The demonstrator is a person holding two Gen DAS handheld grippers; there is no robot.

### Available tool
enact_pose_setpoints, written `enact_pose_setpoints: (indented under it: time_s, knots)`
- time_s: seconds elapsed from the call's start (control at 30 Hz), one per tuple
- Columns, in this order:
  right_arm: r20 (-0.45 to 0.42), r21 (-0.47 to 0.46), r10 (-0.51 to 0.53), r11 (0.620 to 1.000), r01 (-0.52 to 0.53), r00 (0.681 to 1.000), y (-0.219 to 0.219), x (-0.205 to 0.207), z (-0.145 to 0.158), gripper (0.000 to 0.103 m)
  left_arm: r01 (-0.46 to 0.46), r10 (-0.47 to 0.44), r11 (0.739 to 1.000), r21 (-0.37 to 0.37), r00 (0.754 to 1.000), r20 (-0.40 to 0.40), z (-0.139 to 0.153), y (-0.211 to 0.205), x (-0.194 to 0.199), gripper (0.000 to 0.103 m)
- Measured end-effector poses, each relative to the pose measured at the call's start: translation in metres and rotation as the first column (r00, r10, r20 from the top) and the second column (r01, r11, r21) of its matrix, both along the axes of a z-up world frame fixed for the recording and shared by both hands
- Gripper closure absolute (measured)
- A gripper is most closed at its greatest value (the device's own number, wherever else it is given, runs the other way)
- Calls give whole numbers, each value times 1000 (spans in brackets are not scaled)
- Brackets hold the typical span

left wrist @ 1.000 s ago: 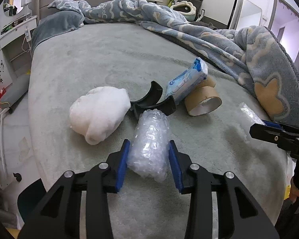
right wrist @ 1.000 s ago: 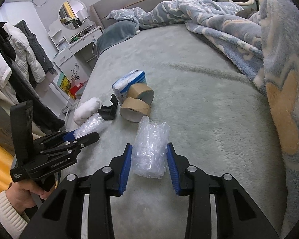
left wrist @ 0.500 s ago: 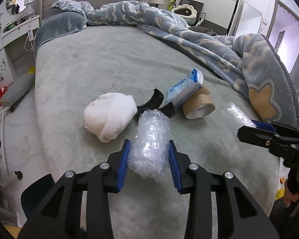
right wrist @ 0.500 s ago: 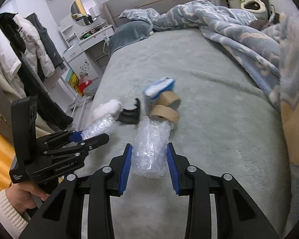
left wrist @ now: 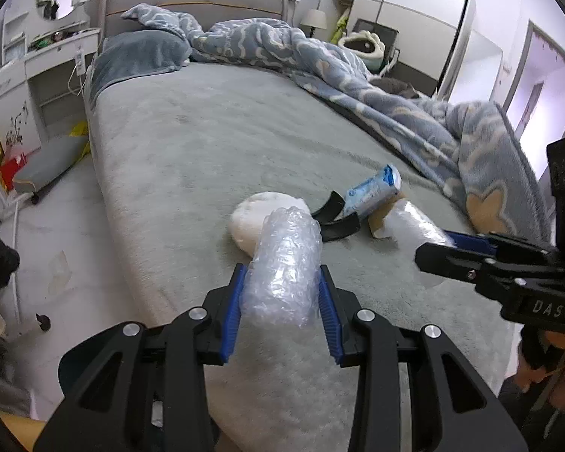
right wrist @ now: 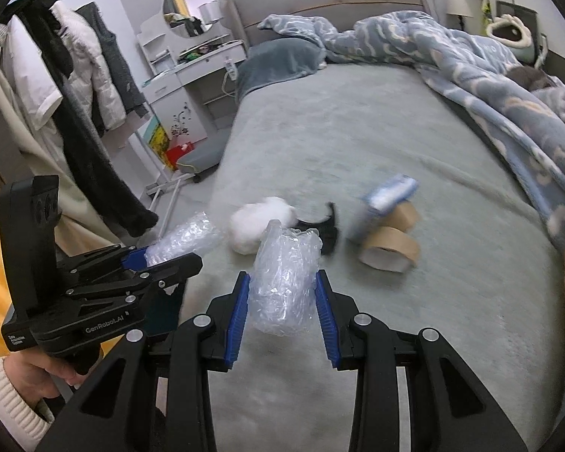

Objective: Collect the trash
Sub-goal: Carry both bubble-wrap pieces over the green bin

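My left gripper [left wrist: 282, 301] is shut on a roll of clear bubble wrap [left wrist: 284, 263] and holds it above the bed's near edge. My right gripper [right wrist: 280, 301] is shut on a second bubble wrap bundle [right wrist: 284, 275], also lifted. Each gripper shows in the other's view: the right one [left wrist: 452, 248] with its bundle [left wrist: 414, 226], the left one [right wrist: 158, 260] with its roll [right wrist: 184, 237]. On the grey bed [left wrist: 207, 150] lie a white fluffy wad [left wrist: 252, 218], a black curved piece [left wrist: 335, 218], a blue-white tissue pack [left wrist: 373, 192] and brown tape rolls [right wrist: 390, 248].
A rumpled blue blanket [left wrist: 358, 86] covers the bed's right side and a pillow [left wrist: 139, 56] lies at the head. A white dresser [left wrist: 30, 86] and floor items stand left of the bed. Coats hang on a rack [right wrist: 75, 94].
Both grippers have pulled back and left from the bed with their bubble wrap bundles still held. The items on the bed now look farther away.
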State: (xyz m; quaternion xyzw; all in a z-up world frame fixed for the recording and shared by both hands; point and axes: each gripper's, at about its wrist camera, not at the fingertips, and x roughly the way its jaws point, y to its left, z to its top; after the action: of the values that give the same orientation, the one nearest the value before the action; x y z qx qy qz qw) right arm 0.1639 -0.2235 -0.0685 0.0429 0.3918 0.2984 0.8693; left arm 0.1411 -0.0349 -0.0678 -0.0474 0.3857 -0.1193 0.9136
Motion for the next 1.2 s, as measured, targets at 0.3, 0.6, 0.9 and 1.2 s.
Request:
enact_pose_setpoints:
  time_s: [0.3,0.6,0.9,1.2]
  knots:
    - [13,-6,69,998,-69,998,46,-6,11,68,-80,80,997,5,997,-18,4,47,-17,63]
    - [10,-16,137,990,-137,991,91,-12,13,68,-139,140,990,16,986,-88,-12,83,-27,63]
    - [3,-27,208,978,-208,978,134,-17,14,67,-215,214,977,18,957,-195,-44,121,-31,63]
    - [-30,-35,256,966,-257,966,169,-22,4,67,-276,275,960,43,911,-308,-79,153,-39,63]
